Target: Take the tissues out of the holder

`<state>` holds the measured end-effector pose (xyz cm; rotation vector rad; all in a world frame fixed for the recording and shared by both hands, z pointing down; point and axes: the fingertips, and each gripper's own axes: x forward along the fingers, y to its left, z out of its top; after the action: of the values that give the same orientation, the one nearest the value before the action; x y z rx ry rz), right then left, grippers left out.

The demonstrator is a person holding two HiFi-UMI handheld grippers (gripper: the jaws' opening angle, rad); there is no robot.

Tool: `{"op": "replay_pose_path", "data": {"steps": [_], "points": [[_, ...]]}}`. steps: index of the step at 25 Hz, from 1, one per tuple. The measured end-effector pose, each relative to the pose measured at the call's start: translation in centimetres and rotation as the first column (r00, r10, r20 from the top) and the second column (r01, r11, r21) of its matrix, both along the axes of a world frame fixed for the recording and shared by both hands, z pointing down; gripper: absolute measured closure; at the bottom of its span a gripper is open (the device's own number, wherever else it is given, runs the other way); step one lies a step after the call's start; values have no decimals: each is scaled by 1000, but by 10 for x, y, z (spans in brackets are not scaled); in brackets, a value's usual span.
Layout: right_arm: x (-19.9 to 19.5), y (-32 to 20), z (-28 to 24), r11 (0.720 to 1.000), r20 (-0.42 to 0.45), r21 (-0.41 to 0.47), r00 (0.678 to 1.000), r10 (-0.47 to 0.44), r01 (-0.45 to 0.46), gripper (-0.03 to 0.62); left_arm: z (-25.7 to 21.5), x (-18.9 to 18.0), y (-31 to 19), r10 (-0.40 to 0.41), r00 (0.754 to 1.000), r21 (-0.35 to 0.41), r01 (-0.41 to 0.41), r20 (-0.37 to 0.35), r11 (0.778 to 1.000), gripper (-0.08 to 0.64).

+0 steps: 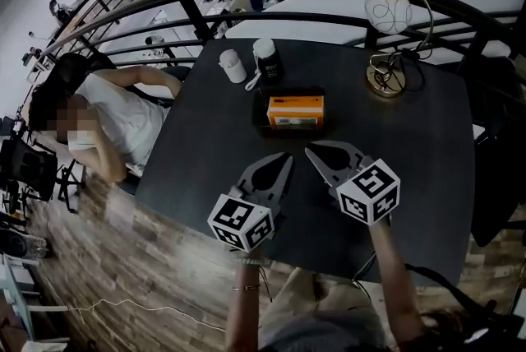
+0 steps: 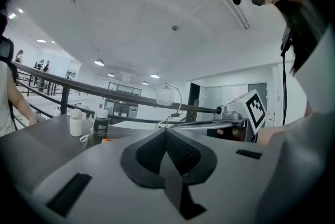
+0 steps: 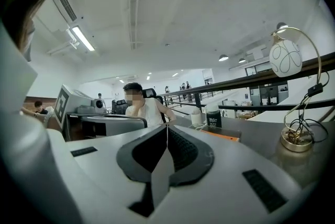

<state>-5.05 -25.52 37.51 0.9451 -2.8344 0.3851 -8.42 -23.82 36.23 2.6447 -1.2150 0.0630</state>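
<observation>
The tissues (image 1: 296, 110), an orange pack, lie in the black holder (image 1: 260, 122), which sits near the middle of the dark table (image 1: 427, 145). Both grippers are held on the near side of the holder, close to it but not touching, with their tips pointed toward it and angled in toward each other. The left gripper (image 1: 287, 156) has its jaws pressed together with nothing between them (its own view shows the two ribbed pads meeting in a single seam). The right gripper (image 1: 310, 150) is likewise closed tight and empty. Beyond the holder, toward its far left, a white bottle (image 1: 233, 65) and a dark bottle (image 1: 267, 60) with a white cap stand side by side. To the far right of the holder stands a lamp (image 1: 386, 11) with a round white shade hung from a gold arched stand, its base on the table. Left of the holder, past the table's edge, a person (image 1: 115, 116) in a white top sits leaning toward the table.
</observation>
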Motion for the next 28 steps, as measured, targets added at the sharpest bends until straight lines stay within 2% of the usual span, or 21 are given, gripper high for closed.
{"op": "replay_pose_path", "data": {"steps": [9, 11, 13, 15, 23, 28], "points": [[-15, -44, 15, 999, -23, -23, 999, -32, 32, 577, 19, -15, -42, -4, 1000, -33, 5, 14, 999, 552], [-18, -57, 19, 999, -54, -22, 998, -37, 36, 569, 23, -19, -51, 3, 1000, -44, -2, 18, 999, 552], [-23, -70, 24, 998, -99, -25, 994, -54, 52, 523, 27, -24, -58, 6, 1000, -54, -5, 21, 999, 552], [-31, -85, 30, 997, -153, -24, 985, -80, 77, 506, 31, -31, -67, 5, 1000, -58, -3, 26, 998, 552], [-47, -142, 53, 986, -362, -16, 918, -161, 167, 477, 47, -51, -100, 2, 999, -85, 2, 48, 996, 552], [-56, -160, 77, 970, -453, -89, 858, -242, 227, 476, 53, -56, -120, 2, 999, -96, 3, 50, 995, 552]]}}
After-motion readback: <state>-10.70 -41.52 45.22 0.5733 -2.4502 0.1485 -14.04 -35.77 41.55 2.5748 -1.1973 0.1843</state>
